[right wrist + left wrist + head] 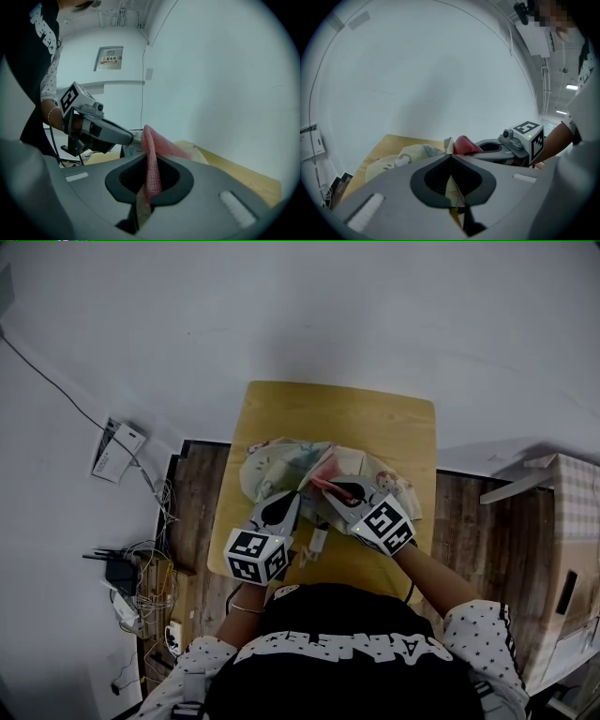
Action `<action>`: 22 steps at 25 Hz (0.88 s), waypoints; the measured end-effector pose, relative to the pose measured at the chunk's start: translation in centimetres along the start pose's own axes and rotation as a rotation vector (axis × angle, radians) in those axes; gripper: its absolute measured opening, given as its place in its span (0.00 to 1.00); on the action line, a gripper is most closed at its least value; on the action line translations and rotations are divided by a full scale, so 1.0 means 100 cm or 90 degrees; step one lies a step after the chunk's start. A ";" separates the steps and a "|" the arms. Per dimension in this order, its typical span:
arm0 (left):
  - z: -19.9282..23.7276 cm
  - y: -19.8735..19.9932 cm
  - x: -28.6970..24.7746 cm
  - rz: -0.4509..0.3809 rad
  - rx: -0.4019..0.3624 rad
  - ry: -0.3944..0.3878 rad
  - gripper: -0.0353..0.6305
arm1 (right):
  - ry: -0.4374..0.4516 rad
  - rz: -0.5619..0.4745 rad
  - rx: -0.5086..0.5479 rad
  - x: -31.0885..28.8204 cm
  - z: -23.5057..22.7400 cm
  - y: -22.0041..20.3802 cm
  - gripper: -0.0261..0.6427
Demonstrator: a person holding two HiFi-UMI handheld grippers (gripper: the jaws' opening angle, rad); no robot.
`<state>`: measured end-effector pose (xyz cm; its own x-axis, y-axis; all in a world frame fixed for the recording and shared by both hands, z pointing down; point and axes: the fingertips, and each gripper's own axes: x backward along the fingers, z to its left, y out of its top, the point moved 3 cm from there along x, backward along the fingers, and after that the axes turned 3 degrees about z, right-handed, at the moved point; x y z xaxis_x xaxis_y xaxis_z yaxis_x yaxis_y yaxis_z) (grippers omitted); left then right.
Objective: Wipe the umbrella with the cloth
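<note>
A white wall (328, 306) fills the top of the head view, and a dark wood floor (202, 512) runs beneath it. A person in a black top with spotted sleeves (337, 662) stands at the bottom edge, both arms reaching forward. In front of them is a small wooden table (281, 404), set against the wall. A cardboard box (562, 559) stands to its right, and a tangle of cables (141, 568) lies on the floor to its left.

The umbrella (272, 460) lies collapsed on the near half of the table, a loose heap of cream, patterned fabric.

The left gripper (451, 153) comes in from the near left edge of the table, pointing slightly down. Its jaws are clenched on a fold of the umbrella's fabric, which shows pinched between them in the left gripper view.

The right gripper (149, 157) reaches in from the right, its tips close beside the left gripper's, over the middle of the heap. Its jaws are clamped on the cloth (152, 173), a pink knitted piece that rises above the tips, drapes forward and hangs down between the jaws. In the head view the cloth shows as a pink patch on top of the umbrella, just beyond the right gripper's tips.
</note>
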<state>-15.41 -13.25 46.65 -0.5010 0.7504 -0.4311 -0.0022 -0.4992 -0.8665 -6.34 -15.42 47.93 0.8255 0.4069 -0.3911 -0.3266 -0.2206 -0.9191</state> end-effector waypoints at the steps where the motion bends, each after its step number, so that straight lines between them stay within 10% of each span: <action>1: -0.002 0.001 0.001 -0.001 -0.004 -0.002 0.06 | 0.011 0.001 0.000 -0.001 0.007 -0.002 0.09; 13: -0.014 0.003 0.005 -0.008 -0.043 -0.006 0.06 | 0.145 0.022 0.041 0.018 0.069 -0.015 0.09; 22: -0.013 0.004 0.005 0.000 -0.037 0.012 0.06 | -0.043 -0.081 0.008 0.068 -0.022 0.023 0.09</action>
<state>-14.58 -12.47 45.78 -0.4842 0.7587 -0.4359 0.0485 -0.4742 -0.8791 -0.45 -15.13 43.25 0.8280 0.4897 -0.2732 -0.2270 -0.1529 -0.9618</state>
